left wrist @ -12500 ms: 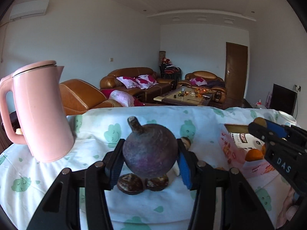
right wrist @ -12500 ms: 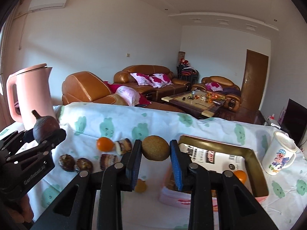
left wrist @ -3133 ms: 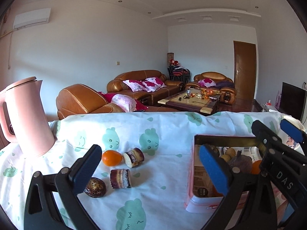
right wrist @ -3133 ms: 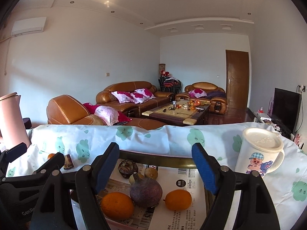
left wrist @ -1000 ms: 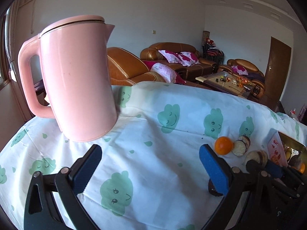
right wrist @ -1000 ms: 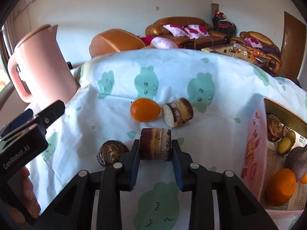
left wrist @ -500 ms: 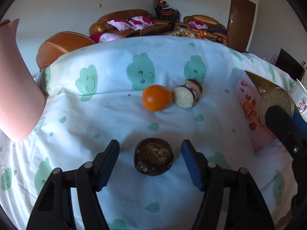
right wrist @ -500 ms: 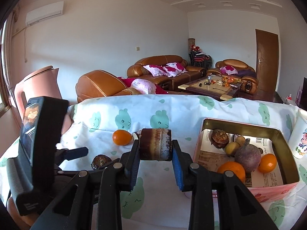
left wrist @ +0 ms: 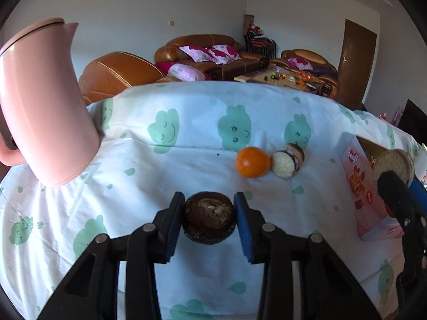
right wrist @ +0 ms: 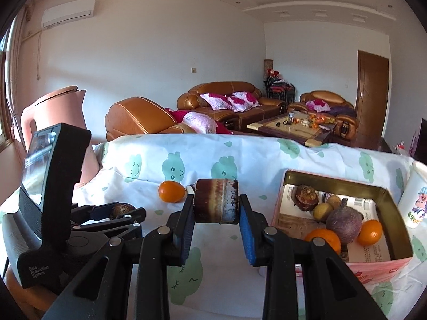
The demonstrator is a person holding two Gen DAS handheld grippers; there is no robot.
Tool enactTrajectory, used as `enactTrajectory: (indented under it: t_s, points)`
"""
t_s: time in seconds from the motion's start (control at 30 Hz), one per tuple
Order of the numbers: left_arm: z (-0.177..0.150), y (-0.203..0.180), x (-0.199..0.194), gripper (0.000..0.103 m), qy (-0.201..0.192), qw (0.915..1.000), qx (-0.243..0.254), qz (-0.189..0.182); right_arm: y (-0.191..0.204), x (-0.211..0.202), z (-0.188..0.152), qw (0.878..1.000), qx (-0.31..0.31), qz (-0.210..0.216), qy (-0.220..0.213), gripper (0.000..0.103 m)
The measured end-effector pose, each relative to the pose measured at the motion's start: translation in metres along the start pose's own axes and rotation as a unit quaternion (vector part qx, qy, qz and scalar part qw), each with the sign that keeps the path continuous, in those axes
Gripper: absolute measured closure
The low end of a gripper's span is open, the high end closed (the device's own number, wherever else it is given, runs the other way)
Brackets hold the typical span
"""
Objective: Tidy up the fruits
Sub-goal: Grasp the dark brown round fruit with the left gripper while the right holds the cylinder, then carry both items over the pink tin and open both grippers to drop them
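Observation:
My left gripper (left wrist: pixel 209 220) is shut on a dark brown round fruit (left wrist: pixel 209 221) low over the tablecloth; that fruit also shows in the right wrist view (right wrist: pixel 121 209). My right gripper (right wrist: pixel 216 222) is shut on a short brown sugarcane piece (right wrist: pixel 216 204), held above the cloth left of the pink box (right wrist: pixel 373 265). The cane's pale end shows in the left wrist view (left wrist: pixel 392 164) beside the box (left wrist: pixel 357 181). An orange (left wrist: pixel 252 162) and another cane piece (left wrist: pixel 287 157) lie together on the cloth. The box holds oranges (right wrist: pixel 369 232), a purple fruit (right wrist: pixel 344 221) and small fruits.
A pink kettle (left wrist: pixel 42 106) stands at the table's left. A white cartoon mug (right wrist: pixel 415 200) stands right of the box. The cloud-print tablecloth (left wrist: pixel 186 138) covers the table; sofas and a coffee table lie beyond its far edge.
My left gripper has closed on the dark brown fruit it was straddling half a second ago. My right gripper still holds the sugarcane piece, lifted, near the box.

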State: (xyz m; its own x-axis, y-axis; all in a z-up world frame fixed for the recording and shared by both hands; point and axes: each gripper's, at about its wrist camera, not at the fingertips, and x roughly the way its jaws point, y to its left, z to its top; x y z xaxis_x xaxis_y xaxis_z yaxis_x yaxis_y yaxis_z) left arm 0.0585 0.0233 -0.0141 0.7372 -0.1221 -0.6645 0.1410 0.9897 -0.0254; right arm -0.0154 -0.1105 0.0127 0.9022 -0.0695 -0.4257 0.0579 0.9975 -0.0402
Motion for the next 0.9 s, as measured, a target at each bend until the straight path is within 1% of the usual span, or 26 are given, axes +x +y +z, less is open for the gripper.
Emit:
enactTrajectory:
  t_s: [0.1, 0.23, 0.33, 0.43, 0.53, 0.7, 0.9]
  points:
    - [0.000, 0.001, -0.014, 0.063, -0.038, 0.9991, -0.002, 0.019, 0.004, -0.005, 0.001, 1.000, -0.018, -0.010, -0.019, 0.070]
    - [0.000, -0.004, -0.025, 0.063, -0.068, 0.9970, 0.014, 0.034, 0.006, -0.005, 0.001, 1.000, -0.025, -0.003, -0.016, 0.070]
    - [-0.001, -0.007, -0.030, 0.063, -0.082, 0.9958, 0.018, 0.036, 0.004, -0.003, 0.001, 1.000, -0.023, 0.013, -0.006, 0.070]
    - [-0.004, -0.004, -0.039, 0.063, -0.103, 0.9939, 0.010, 0.039, 0.002, -0.005, -0.001, 1.000, -0.018, 0.021, -0.002, 0.070]
    - [-0.007, -0.003, -0.049, 0.063, -0.123, 0.9914, 0.004, 0.046, 0.000, -0.006, -0.004, 0.999, -0.011, 0.032, 0.012, 0.070]
    - [-0.014, -0.008, -0.056, 0.063, -0.123, 0.9910, 0.001, 0.053, -0.006, -0.012, -0.008, 0.999, -0.006, 0.043, 0.023, 0.070]
    - [-0.021, -0.017, -0.062, 0.063, -0.118, 0.9920, -0.005, 0.044, -0.009, -0.024, -0.014, 0.998, -0.017, 0.050, 0.022, 0.070]
